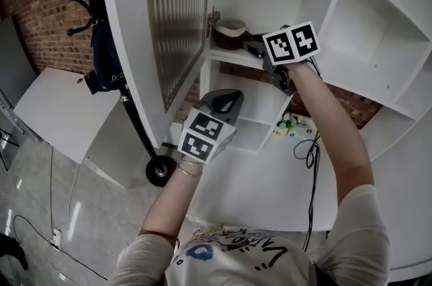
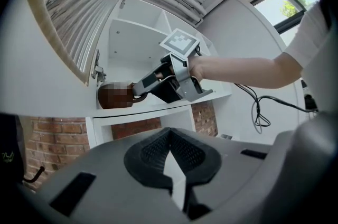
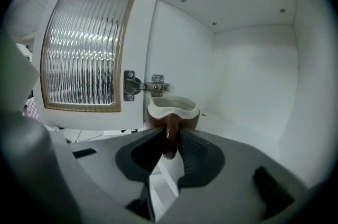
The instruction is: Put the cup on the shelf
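Observation:
A brown cup [image 1: 229, 33] with a pale rim stands on the white shelf [image 1: 233, 56] inside the cabinet, close to the door hinge. My right gripper [image 1: 253, 47] reaches in level with it. In the right gripper view the pads are shut on the cup's [image 3: 173, 109] brown handle, and the cup rests on the shelf floor [image 3: 237, 128]. The left gripper view shows the right gripper [image 2: 138, 92] at the cup [image 2: 113, 96] from below. My left gripper [image 1: 226, 97] hangs lower, in front of the shelf below, with its jaws [image 2: 170, 133] together and nothing between them.
The cabinet door [image 1: 175, 8] with ribbed glass stands open at the left, its hinge [image 3: 142, 85] right beside the cup. More white compartments [image 1: 378, 35] lie to the right. A black cable [image 1: 310, 156] hangs under the right arm. A wheeled stand [image 1: 160, 170] is on the floor.

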{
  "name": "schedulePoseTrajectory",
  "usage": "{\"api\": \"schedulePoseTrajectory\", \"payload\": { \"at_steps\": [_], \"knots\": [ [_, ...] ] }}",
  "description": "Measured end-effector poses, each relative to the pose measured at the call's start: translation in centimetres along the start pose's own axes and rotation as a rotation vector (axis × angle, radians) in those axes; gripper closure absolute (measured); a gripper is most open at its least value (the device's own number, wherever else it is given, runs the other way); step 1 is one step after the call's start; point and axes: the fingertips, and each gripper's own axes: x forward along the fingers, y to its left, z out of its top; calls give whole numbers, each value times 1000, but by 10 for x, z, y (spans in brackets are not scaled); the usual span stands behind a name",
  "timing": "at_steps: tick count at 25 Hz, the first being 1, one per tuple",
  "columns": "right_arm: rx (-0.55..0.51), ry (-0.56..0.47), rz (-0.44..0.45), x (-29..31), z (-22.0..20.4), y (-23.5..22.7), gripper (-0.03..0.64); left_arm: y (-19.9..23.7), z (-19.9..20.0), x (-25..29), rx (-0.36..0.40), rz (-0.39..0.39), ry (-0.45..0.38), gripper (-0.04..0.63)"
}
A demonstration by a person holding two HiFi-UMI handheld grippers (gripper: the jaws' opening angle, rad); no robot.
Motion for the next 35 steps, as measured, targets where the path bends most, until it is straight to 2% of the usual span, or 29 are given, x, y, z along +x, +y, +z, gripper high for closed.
{"api": "schedulePoseTrajectory", "payload": {
  "at_steps": [1, 2, 7, 10, 15, 18, 21, 25, 28, 35],
  "knots": [
    [-3, -11, -10, -2, 1, -1, 538, -2, -4, 0, -4, -5, 9, 580],
    [-4, -25, -20, -5, 2, -3, 478, -5, -8, 0, -9, -11, 19, 580],
    [33, -157, -1, -43, -3, 5, 459, -15, -31, -7, -32, -31, 60, 580],
    [25, -305, 59, -76, -10, 26, 459, -14, -43, -14, -42, -17, 81, 580],
    [46, -645, 169, -131, -21, 55, 460, -24, -63, -16, -87, -34, 109, 580],
    [33, -739, 251, -146, -37, 77, 471, -37, -68, -18, -97, -57, 106, 580],
    [60, -713, 350, -147, -66, 101, 557, -54, -73, -22, -98, -77, 105, 580],
    [149, -540, 461, -129, -122, 129, 562, -74, -86, -28, -106, -96, 121, 580],
    [147, -492, 404, -120, -156, 139, 581, -83, -98, -33, -119, -101, 135, 580],
    [435, -421, 405, -109, -219, 164, 581, -98, -121, -46, -139, -124, 163, 580]
  ]
}}
